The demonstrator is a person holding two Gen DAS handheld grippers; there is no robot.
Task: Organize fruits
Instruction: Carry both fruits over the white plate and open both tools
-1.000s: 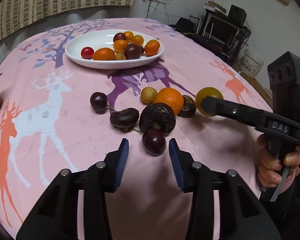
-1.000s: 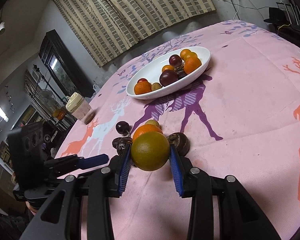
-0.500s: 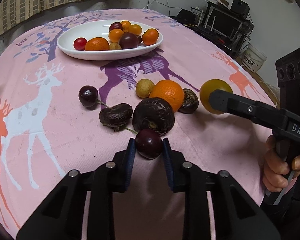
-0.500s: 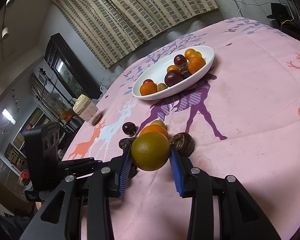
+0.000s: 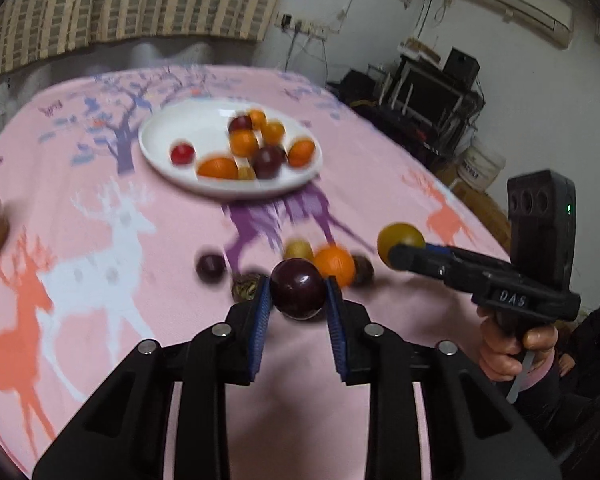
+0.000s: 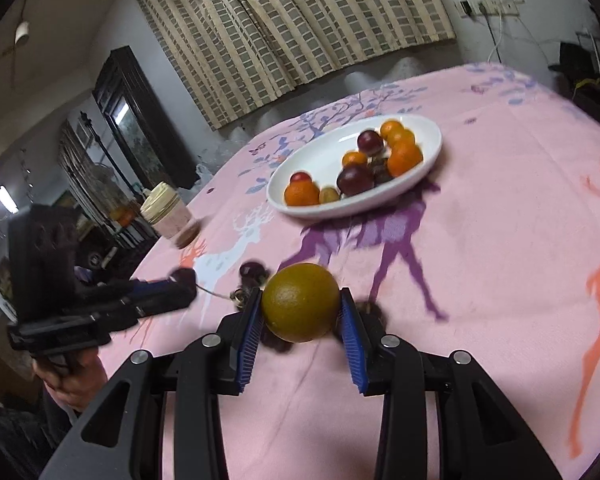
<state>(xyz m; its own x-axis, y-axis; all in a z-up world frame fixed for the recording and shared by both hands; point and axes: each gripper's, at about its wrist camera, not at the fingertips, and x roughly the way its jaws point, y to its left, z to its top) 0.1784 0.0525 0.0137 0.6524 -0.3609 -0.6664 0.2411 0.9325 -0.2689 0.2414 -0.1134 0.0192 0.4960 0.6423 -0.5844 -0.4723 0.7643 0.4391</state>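
Dark plum (image 5: 297,289) is pinched in the left gripper (image 5: 296,300), lifted just clear of the loose pile near the table's (image 5: 380,184) front edge. Right gripper (image 6: 300,312) is clamped on the greenish-yellow citrus (image 6: 300,302) the same way. Both fruits are basically round, so no long axis or pointing direction worth lining up. The white plate (image 6: 428,160) sits straight ahead toward the far edge — dead ahead and a bit left of the left gripper, slightly right of centre from the right one. I'd guess the left hand is a touch closer, but it's hard to call.
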